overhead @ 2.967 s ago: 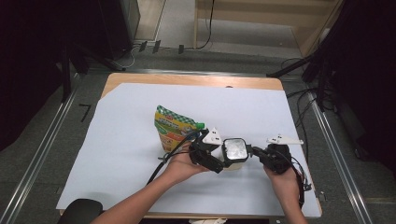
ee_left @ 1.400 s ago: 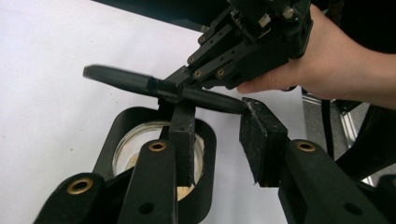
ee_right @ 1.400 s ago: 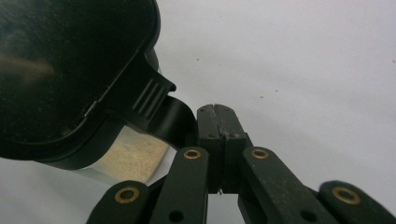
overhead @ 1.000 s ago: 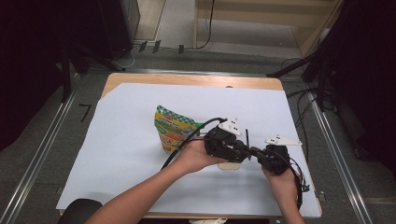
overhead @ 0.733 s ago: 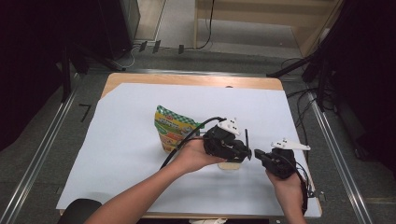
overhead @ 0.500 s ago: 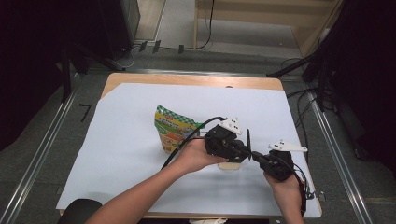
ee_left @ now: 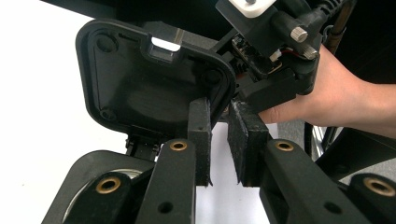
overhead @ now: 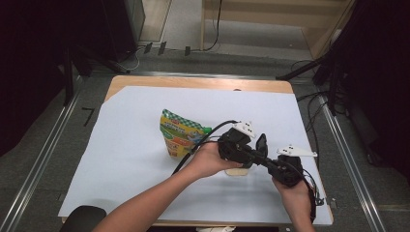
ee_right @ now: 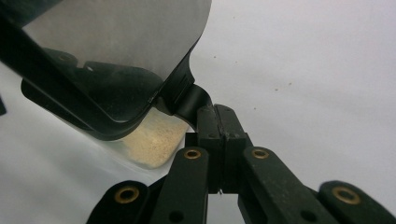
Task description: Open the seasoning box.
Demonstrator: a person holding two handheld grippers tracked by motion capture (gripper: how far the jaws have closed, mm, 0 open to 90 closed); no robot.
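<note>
My right gripper (ee_right: 218,122) clamped the container's lid tab (powder inside), container (overhead: 238,170) on the bench (overhead: 145,145); my left gripper (ee_left: 219,122) had just been closing on the raised lid (ee_left: 149,88), its edge between the pads.

Green and yellow snack bag (overhead: 180,137) stands on white sheet (overhead: 130,159) covering wooden table (overhead: 193,83), approx centre. Cables (overhead: 314,108) on grey floor at 3 o'clock; metal rail (overhead: 46,154) at 9.

My left gripper (ee_left: 218,135) has matte black arms with brass-ringed pivots and scuffed black pads (ee_left: 243,140). My right gripper (overhead: 285,169) carries a white three-cornered plate above; black cables trail behind both. My forearms are bare.
</note>
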